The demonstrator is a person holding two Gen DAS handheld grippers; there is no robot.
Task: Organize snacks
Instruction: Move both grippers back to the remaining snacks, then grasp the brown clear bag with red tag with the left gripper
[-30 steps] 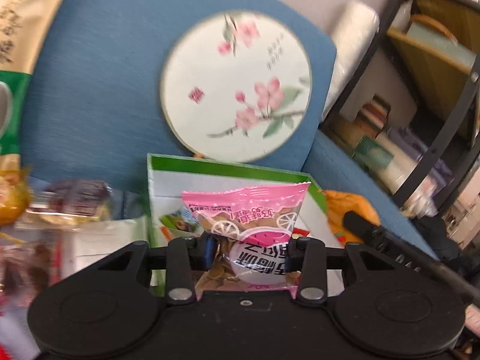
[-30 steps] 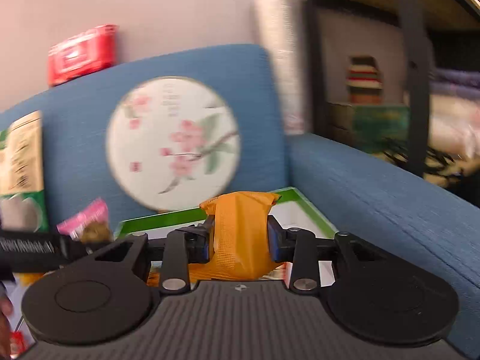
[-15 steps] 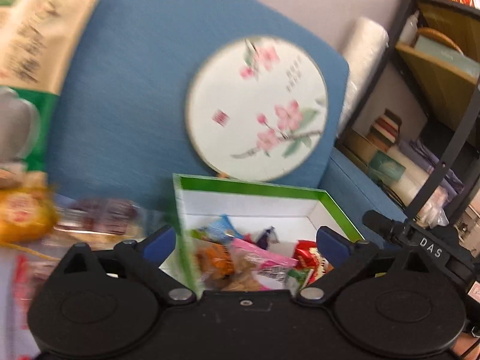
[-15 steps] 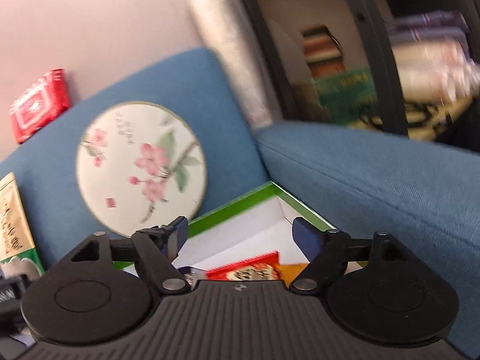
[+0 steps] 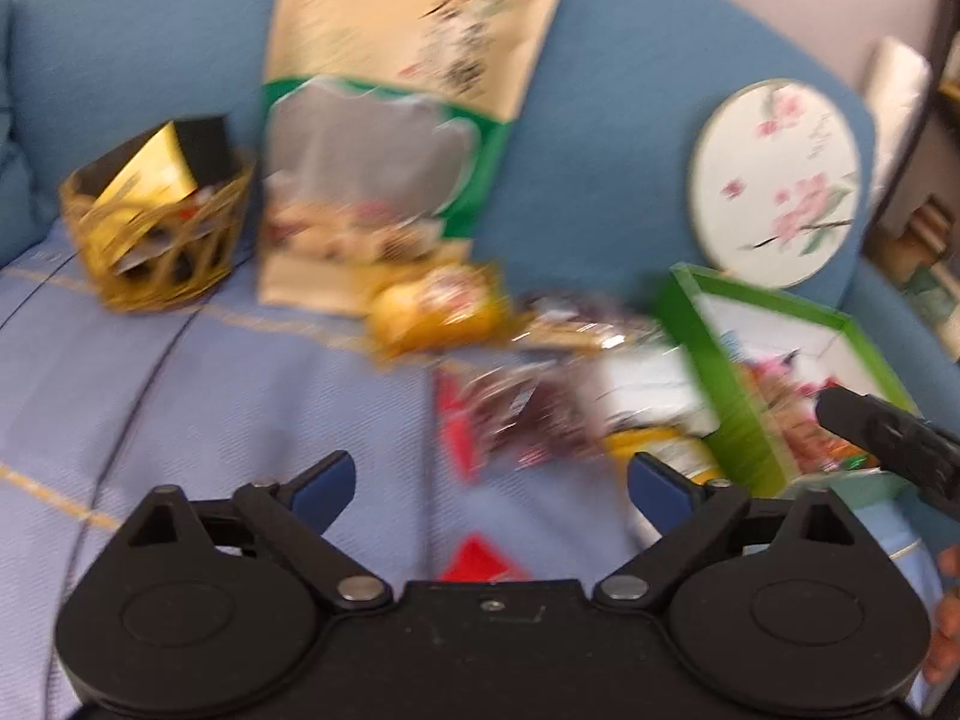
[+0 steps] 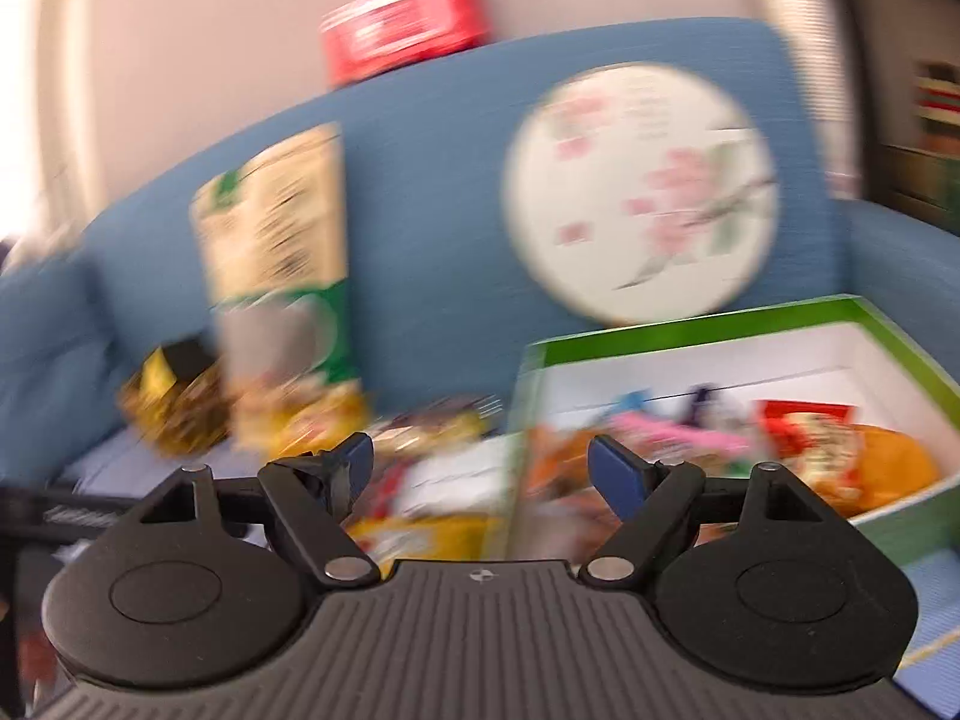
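Left gripper: our left gripper (image 5: 489, 483) hangs with its jaws wide apart and nothing between them, above the blue blanket (image 5: 180, 396), pointed at the loose snacks.
Right gripper: our right gripper (image 6: 480, 465) is also spread apart and empty, aimed at the near left corner of the green box (image 6: 690, 333).
Why so: we judge both are free to fetch the next packets, since snacks already lie in the box.
Loose snacks: a blurred pile (image 5: 528, 396) lies on the blanket just left of the box; a yellow packet (image 5: 438, 306) sits behind it, near the tall bag (image 5: 408, 120) leaning on the sofa back (image 5: 606, 138).
Left view only: a wicker basket (image 5: 162, 234) shows clearly, and the tip of the other tool (image 5: 888, 438) over the box.
Right view only: the box's inside, with pink (image 6: 678, 435), red (image 6: 804, 426) and orange (image 6: 894, 474) packets, and a red pack (image 6: 408, 24) atop the sofa.
Both views: the round flowered fan (image 6: 642, 192) stands behind the box.
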